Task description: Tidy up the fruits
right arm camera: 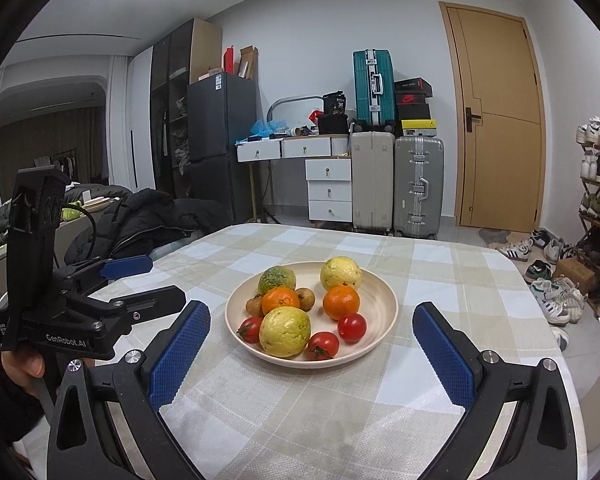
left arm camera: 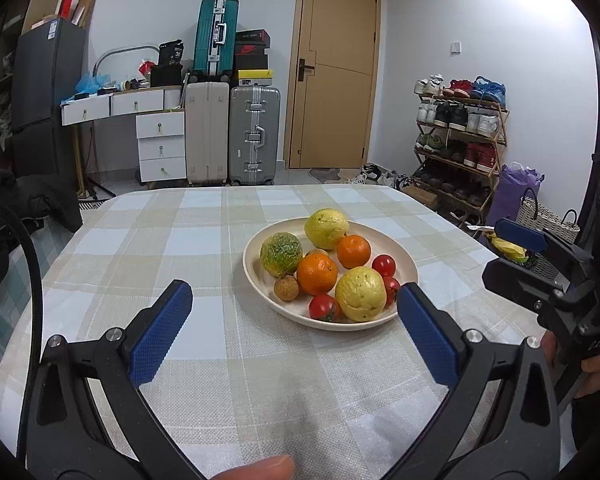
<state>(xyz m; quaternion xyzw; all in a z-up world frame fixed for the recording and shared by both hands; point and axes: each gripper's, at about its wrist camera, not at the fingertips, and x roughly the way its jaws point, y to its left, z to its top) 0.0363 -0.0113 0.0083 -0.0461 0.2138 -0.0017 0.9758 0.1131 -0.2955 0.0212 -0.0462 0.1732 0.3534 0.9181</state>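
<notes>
We see the fruits piled on a plate on the checked counter, just ahead of both hand-held grippers. Our left hand-held gripper and right hand-held gripper gape wide, holding nothing.

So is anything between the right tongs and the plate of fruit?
Nothing visible. The right tongs are open, with only bare tablecloth between them and the plate.
</notes>
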